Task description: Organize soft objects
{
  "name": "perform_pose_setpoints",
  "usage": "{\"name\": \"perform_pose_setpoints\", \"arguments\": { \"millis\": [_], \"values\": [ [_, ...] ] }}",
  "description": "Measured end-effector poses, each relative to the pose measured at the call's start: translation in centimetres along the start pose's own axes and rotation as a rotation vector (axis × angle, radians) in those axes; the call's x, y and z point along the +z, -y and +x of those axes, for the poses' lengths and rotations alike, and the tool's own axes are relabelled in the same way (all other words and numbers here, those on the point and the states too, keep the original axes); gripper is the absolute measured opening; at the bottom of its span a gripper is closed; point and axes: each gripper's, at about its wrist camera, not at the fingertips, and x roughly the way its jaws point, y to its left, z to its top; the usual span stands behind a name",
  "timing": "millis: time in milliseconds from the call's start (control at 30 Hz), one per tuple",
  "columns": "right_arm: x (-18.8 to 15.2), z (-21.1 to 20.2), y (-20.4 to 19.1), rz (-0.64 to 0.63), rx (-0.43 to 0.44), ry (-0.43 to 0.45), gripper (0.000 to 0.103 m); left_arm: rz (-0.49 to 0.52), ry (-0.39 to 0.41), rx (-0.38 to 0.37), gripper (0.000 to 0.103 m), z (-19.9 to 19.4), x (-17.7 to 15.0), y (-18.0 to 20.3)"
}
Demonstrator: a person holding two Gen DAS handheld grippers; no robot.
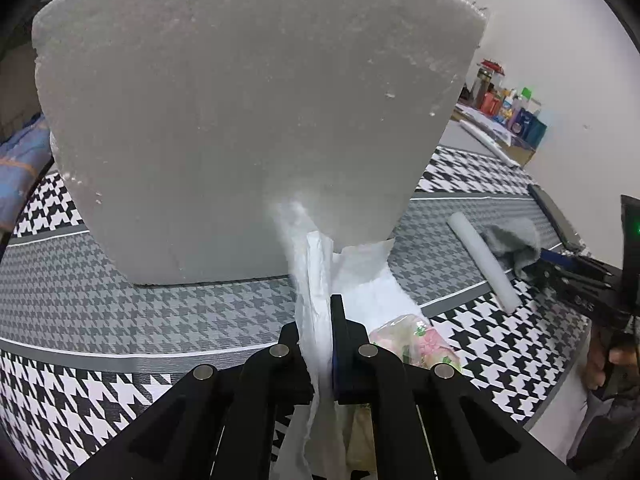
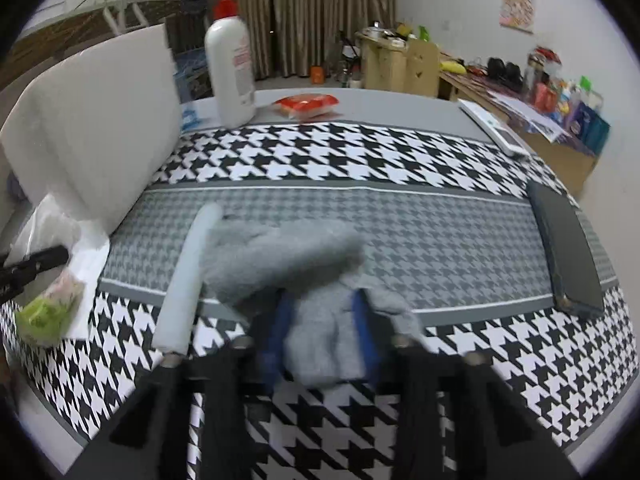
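Observation:
My left gripper (image 1: pixel 320 312) is shut on a white tissue-like sheet (image 1: pixel 316 280) that hangs from a big white foam block (image 1: pixel 248 112), which stands tilted over the table. A floral soft packet (image 1: pixel 416 340) lies just right of the left fingers; it also shows in the right wrist view (image 2: pixel 48 304). My right gripper (image 2: pixel 324 300) grips a grey cloth (image 2: pixel 280 256) between its blue pads; the view is blurred. A white foam tube (image 2: pixel 188 276) lies just left of the cloth, also in the left wrist view (image 1: pixel 484 260). The foam block shows at the left of the right wrist view (image 2: pixel 96 136).
The table carries a houndstooth cloth (image 2: pixel 360 160). A white pump bottle (image 2: pixel 232 60) and a red packet (image 2: pixel 306 105) stand at the back. A dark flat case (image 2: pixel 568 252) lies at the right edge. A cluttered shelf (image 2: pixel 540 96) runs along the far wall.

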Motion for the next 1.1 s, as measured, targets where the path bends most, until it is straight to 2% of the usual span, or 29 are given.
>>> {"name": "perform_pose_setpoints", "arguments": {
  "millis": [100,200,533,833,1100],
  "values": [
    [0.0,-0.1,0.5,0.018,0.019,0.005,0.01,0.005,0.016,-0.016,0.004,-0.7,-0.3,-0.2],
    [0.1,-0.5,0.9,0.051,0.064,0.02,0.008,0.015,0.043,-0.038,0.004,-2.2,-1.1,-0.9],
    [1.0,-5.5,1.6,0.087,0.115,0.154,0.007,0.034,0.132,-0.055,0.004,-6.6,-1.6,-1.3],
    [2.0,-9.7,1.0,0.089,0.197,0.276,0.007,0.072,0.206,-0.055,0.004,-9.7,0.1,0.3],
    [2.8,-11.9,0.2,0.076,0.254,0.345,0.007,0.108,0.283,-0.048,0.004,-12.4,1.4,1.7]
  ]
}}
